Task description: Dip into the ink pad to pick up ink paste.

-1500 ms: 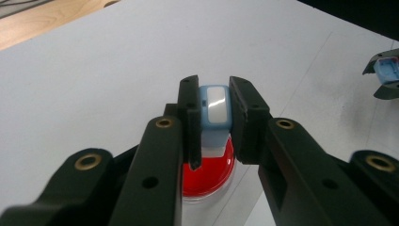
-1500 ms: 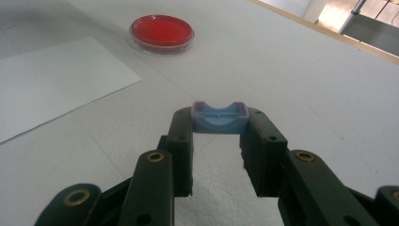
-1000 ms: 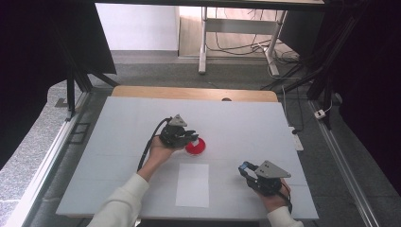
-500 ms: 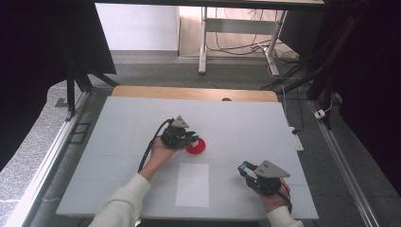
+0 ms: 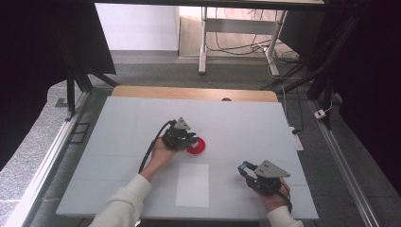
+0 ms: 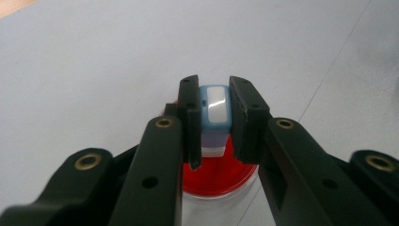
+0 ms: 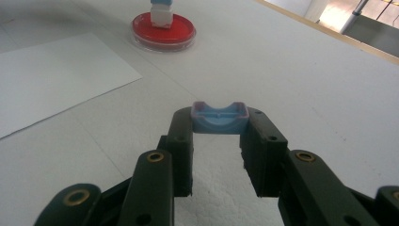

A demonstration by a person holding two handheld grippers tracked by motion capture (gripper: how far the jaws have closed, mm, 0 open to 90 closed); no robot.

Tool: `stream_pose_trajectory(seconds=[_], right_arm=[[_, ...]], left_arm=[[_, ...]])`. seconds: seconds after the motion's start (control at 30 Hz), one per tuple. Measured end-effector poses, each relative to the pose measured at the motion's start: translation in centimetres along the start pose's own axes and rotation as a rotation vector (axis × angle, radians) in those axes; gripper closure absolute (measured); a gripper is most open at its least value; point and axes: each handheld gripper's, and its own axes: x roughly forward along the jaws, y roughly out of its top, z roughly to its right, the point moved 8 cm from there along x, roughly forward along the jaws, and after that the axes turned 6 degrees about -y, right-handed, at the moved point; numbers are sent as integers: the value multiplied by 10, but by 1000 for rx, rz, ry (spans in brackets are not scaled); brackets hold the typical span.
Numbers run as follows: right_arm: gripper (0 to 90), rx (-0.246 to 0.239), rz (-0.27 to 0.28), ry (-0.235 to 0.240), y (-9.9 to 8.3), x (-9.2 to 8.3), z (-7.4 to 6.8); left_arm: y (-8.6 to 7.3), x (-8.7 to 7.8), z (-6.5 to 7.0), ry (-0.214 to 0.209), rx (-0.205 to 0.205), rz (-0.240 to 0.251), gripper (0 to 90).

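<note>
Left tongs point(image 6: 212, 117) clench blue-white block point(image 6: 214, 113) over red dish point(image 6: 219, 176); right tongs point(image 7: 219, 125) clench blue cap point(image 7: 219, 117).

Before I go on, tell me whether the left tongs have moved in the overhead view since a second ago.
No. The left tongs sit at the red dish, just above the white paper, exactly as before.

Blue-white block point(image 6: 214, 110) upright over red dish point(image 6: 221, 176)
</note>
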Motion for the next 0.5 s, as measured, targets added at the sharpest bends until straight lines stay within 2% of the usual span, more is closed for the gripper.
stream_pose_trajectory(seconds=[0.37, 0.5], right_arm=[[652, -4, -3, -2, 0, 0, 0], [652, -1, -2, -1, 0, 0, 0]], left_arm=[[-2, 3, 1, 18, 31, -19, 753], [-3, 5, 1, 13, 24, -17, 754]])
